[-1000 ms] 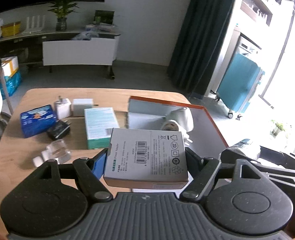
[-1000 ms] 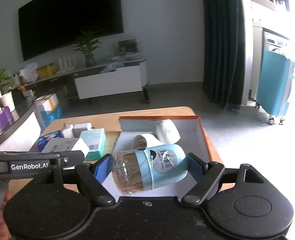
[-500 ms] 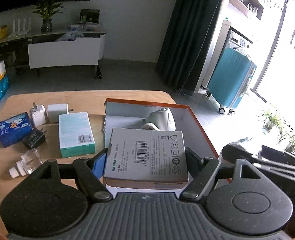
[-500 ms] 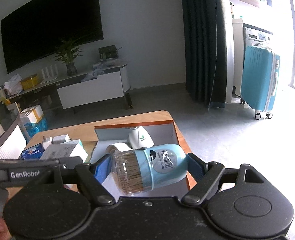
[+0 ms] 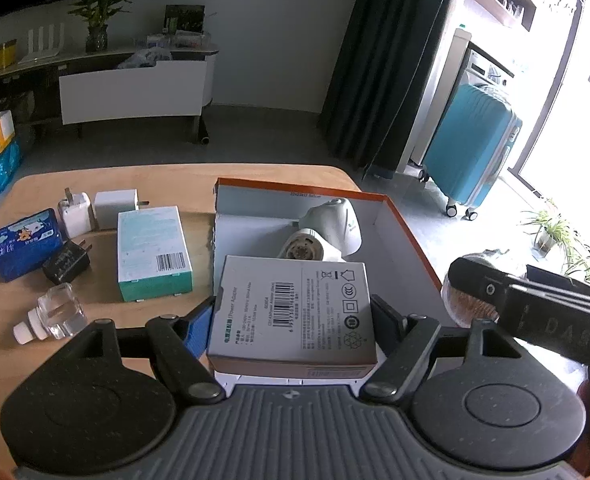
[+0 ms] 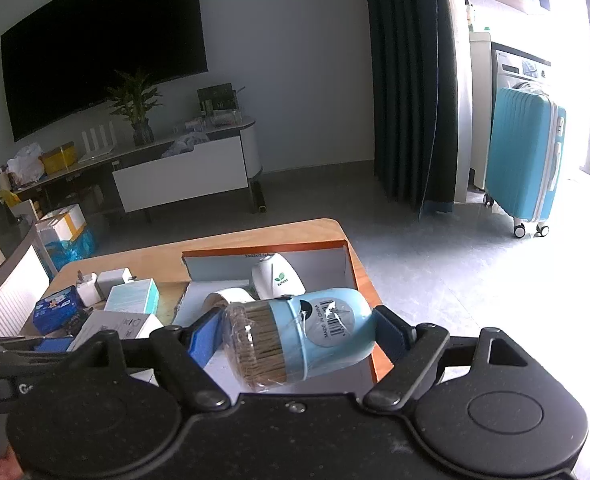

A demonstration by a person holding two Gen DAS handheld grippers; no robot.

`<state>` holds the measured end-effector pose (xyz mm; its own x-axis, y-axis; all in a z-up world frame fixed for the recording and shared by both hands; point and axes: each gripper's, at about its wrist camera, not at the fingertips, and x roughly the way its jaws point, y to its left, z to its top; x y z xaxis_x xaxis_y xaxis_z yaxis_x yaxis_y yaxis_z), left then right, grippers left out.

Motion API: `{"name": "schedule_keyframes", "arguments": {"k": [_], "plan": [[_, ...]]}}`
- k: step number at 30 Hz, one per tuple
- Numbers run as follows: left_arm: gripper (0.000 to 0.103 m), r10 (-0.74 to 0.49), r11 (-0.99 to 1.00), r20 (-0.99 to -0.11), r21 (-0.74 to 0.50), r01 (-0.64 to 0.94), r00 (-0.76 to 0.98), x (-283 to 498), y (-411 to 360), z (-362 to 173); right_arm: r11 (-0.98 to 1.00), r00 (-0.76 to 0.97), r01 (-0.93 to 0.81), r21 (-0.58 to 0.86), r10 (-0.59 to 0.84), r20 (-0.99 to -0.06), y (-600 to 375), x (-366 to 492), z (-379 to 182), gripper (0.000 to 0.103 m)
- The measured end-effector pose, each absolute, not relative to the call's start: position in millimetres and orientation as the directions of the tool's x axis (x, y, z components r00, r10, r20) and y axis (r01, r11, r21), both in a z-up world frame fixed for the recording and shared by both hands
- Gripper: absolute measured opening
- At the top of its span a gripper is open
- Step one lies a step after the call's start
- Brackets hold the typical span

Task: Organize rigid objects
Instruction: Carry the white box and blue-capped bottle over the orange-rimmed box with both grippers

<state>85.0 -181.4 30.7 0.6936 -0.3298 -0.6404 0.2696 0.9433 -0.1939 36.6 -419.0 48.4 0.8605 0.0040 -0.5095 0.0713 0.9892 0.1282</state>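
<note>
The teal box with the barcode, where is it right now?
In the left wrist view the teal box lies flat on the table's left half, between the black charger and the orange-rimmed tray.

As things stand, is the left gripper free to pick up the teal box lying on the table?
Probably not: the left gripper is shut on the grey adapter box. The teal box itself lies uncovered beside the orange-rimmed tray.

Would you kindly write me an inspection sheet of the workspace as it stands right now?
Surface: wooden table, rounded corners.
Job's things: orange-rimmed box holds a white device; teal carton, blue pack, two white plugs, black plug and clear bottle lie left of it.
Clutter: nothing seen.
Grippers: left gripper shut on grey adapter box; right gripper shut on blue toothpick holder.
Cables: nothing seen.
Surroundings: teal suitcase, dark curtain, television.
</note>
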Motion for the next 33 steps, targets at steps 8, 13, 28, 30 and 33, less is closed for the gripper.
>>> {"name": "schedule_keyframes", "arguments": {"k": [8, 13, 28, 30, 33], "plan": [[0.079, -0.331, 0.943, -0.647, -0.192, 0.273, 0.687, 86.7, -185.3, 27.7, 0.989, 0.851, 0.067, 0.128, 0.010, -0.525, -421.3, 43.6, 46.6, 0.095], [0.079, -0.334, 0.941, -0.652, -0.193, 0.277, 0.681, 88.4, -187.0, 25.6, 0.990, 0.849, 0.064, 0.125, 0.012, -0.529, -420.6, 46.9, 46.6, 0.095], [0.079, -0.345, 0.937, -0.659, -0.194, 0.292, 0.668, 91.8, -192.6, 19.8, 0.993, 0.837, 0.044, 0.113, 0.025, -0.547, -420.5, 56.4, 43.7, 0.095], [0.079, -0.347, 0.936, -0.659, -0.195, 0.294, 0.667, 92.3, -193.2, 19.6, 0.993, 0.835, 0.045, 0.111, 0.024, -0.549, -420.5, 57.0, 43.1, 0.095], [0.079, -0.348, 0.935, -0.660, -0.193, 0.297, 0.666, 93.1, -194.4, 18.9, 0.993, 0.833, 0.042, 0.106, 0.024, -0.553, -420.4, 59.4, 42.0, 0.095]]}}
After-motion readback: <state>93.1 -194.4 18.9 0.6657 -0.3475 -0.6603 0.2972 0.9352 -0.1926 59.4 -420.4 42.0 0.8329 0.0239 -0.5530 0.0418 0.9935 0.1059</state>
